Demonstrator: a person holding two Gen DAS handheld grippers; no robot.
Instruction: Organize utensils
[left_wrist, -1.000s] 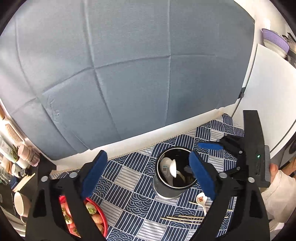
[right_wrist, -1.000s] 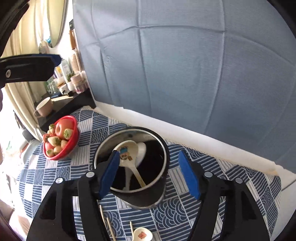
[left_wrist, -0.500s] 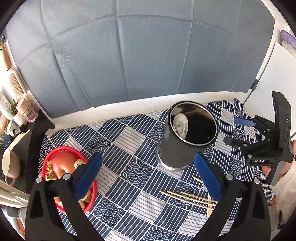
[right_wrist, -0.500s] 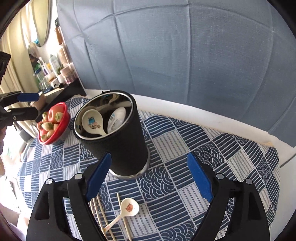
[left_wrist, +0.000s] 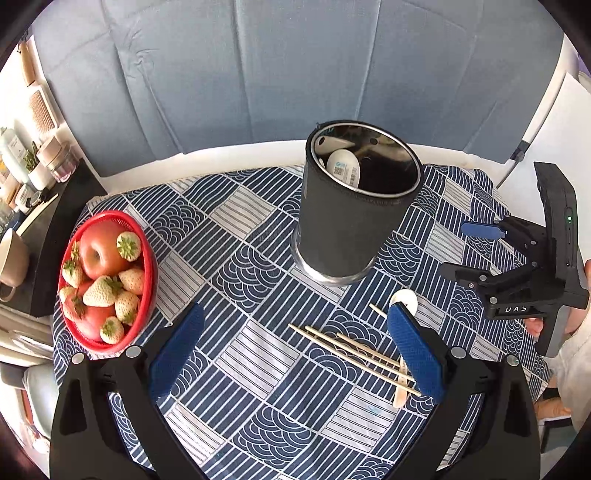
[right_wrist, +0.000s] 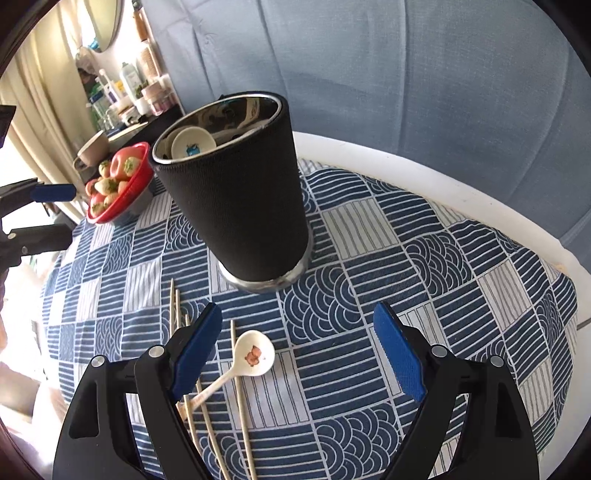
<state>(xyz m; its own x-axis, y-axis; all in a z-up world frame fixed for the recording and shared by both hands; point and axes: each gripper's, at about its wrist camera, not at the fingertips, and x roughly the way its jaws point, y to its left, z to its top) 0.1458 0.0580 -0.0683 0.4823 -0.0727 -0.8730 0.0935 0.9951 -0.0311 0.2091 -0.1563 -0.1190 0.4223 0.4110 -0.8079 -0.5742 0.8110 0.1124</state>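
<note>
**Both tools released above the last loose utensils**

Nearest the cameras, the left tool (left_wrist: 295, 350) and the right tool (right_wrist: 295, 347) both stand spread wide with nothing between their pads; the right tool's jaws have just been opening, and nothing lies between them.

Landmark: the black holder (right_wrist: 240, 206), upright on the patterned cloth of the desk (right_wrist: 461, 258). On the near side of the holder the chopsticks (left_wrist: 354, 350) lie flat in a loose fan, and the white spoon (right_wrist: 255, 354) rests with its bowl up, its handle crossing them. Inside the holder two spoons (left_wrist: 343, 168) already lean against the wall. Well to the holder's left sits the red fruit bowl (left_wrist: 147, 266).

By my reading, the step in hand is the approach to the next pickup. The spoon sits closest under the right tool; the next move calls for lowering over its handle without snagging the chopsticks it touches.
</note>
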